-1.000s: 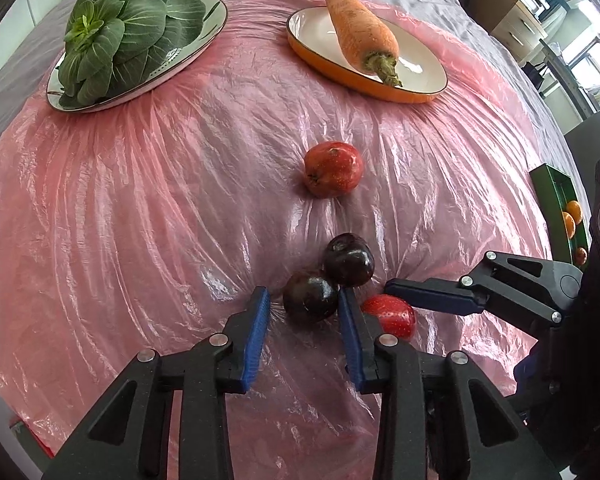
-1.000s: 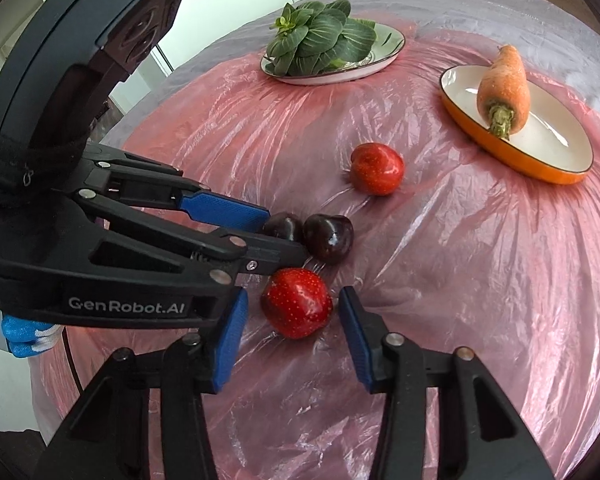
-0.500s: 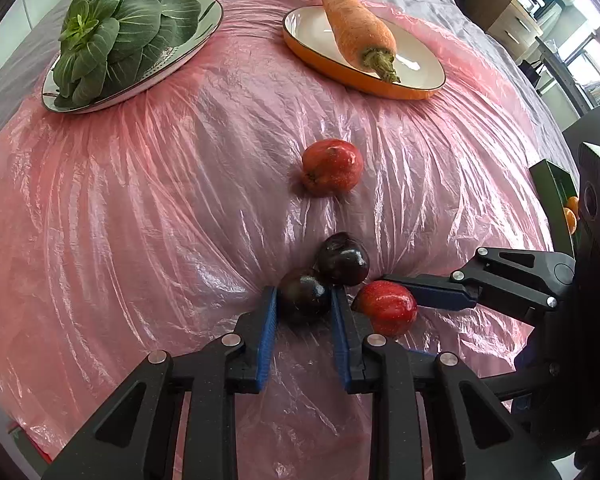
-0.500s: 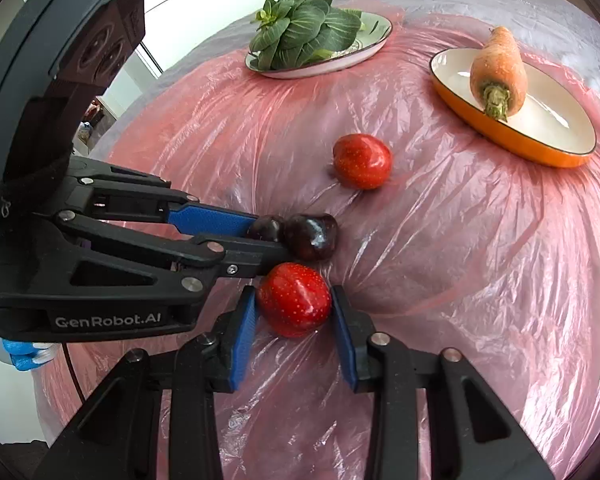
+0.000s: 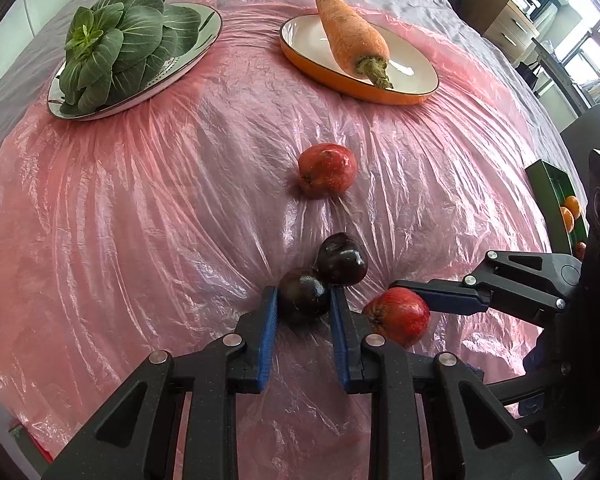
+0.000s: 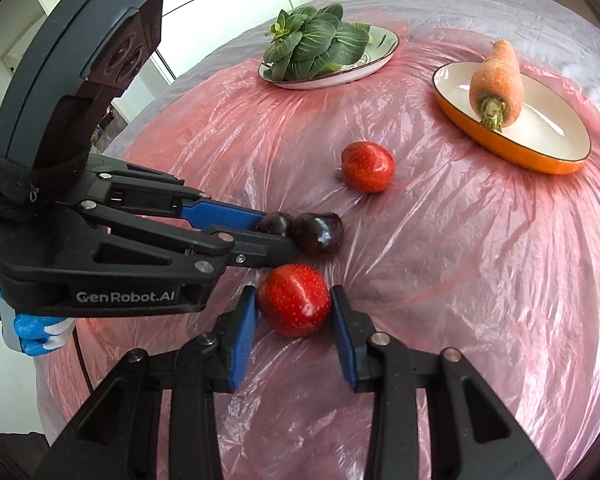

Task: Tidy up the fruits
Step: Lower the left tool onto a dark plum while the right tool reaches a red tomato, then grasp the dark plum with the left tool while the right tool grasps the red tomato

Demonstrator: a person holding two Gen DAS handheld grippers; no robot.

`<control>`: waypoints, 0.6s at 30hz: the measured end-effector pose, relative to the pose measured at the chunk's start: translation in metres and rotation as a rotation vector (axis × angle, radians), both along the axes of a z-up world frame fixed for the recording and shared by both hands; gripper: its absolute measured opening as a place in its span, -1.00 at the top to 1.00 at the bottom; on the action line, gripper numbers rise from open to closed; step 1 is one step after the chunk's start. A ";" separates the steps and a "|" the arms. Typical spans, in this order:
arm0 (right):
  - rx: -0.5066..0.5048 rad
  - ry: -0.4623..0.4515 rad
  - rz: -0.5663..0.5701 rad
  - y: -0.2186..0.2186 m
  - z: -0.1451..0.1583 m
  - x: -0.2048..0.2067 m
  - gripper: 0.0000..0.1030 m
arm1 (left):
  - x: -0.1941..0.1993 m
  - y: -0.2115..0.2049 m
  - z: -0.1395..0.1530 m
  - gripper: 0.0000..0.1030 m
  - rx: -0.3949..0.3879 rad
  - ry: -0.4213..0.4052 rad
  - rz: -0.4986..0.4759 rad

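Observation:
My left gripper (image 5: 303, 300) is shut on a dark plum (image 5: 303, 295) that rests on the pink plastic sheet. A second dark plum (image 5: 342, 259) touches it just beyond. My right gripper (image 6: 293, 304) is shut on a red strawberry-like fruit (image 6: 294, 299), which also shows in the left wrist view (image 5: 398, 316). Another red fruit (image 5: 327, 175) lies alone farther out, also in the right wrist view (image 6: 367, 167). The left gripper (image 6: 278, 236) crosses the right wrist view from the left.
A plate of green leaves (image 5: 112, 60) stands far left and an orange dish (image 5: 340, 80) with a carrot (image 5: 352, 36) far right. A green tray (image 5: 552, 200) holding small oranges sits at the table's right edge.
Both grippers have closed: the left onto the near dark plum, the right onto the red fruit. Both were open around them a second ago.

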State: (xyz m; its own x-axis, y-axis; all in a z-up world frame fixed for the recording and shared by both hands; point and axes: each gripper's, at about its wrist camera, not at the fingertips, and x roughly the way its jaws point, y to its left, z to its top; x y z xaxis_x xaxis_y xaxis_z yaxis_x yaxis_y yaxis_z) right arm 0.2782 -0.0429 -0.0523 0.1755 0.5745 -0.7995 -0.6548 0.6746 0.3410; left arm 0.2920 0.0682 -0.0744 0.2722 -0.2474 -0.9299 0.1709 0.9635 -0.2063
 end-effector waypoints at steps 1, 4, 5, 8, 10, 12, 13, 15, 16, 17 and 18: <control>0.000 0.001 -0.001 -0.001 0.001 0.000 0.00 | 0.000 -0.001 0.001 0.59 0.001 -0.002 0.000; 0.006 0.001 -0.006 -0.003 0.003 -0.002 0.00 | -0.002 -0.001 0.003 0.59 0.007 -0.010 -0.002; 0.006 0.001 -0.007 -0.003 0.003 -0.003 0.00 | -0.003 -0.002 0.004 0.59 0.009 -0.012 -0.001; 0.005 0.001 -0.006 -0.003 0.004 -0.005 0.00 | -0.007 -0.002 0.008 0.59 0.010 -0.022 0.001; 0.007 0.001 -0.008 -0.004 0.005 -0.006 -0.01 | -0.009 -0.003 0.010 0.59 0.012 -0.027 0.002; 0.007 0.001 -0.012 -0.005 0.005 -0.007 -0.01 | -0.010 -0.003 0.012 0.59 0.012 -0.031 0.004; 0.008 0.001 -0.013 -0.005 0.005 -0.007 -0.01 | -0.010 -0.003 0.012 0.60 0.011 -0.032 0.005; 0.010 -0.001 -0.015 -0.007 0.007 -0.009 -0.01 | -0.011 -0.003 0.015 0.60 0.012 -0.037 0.006; 0.009 -0.001 -0.016 -0.008 0.007 -0.010 -0.01 | -0.012 -0.004 0.015 0.60 0.013 -0.039 0.007; 0.009 -0.002 -0.018 -0.009 0.007 -0.011 -0.01 | -0.012 -0.004 0.016 0.60 0.014 -0.041 0.009; 0.010 -0.001 -0.021 -0.009 0.008 -0.011 -0.01 | -0.013 -0.004 0.017 0.60 0.014 -0.043 0.010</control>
State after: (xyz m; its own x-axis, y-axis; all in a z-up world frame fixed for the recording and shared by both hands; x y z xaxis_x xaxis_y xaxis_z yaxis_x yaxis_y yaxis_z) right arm 0.2671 -0.0524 -0.0446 0.1886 0.5786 -0.7935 -0.6411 0.6846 0.3468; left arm 0.2792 0.0646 -0.0577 0.3141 -0.2313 -0.9208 0.1695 0.9680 -0.1853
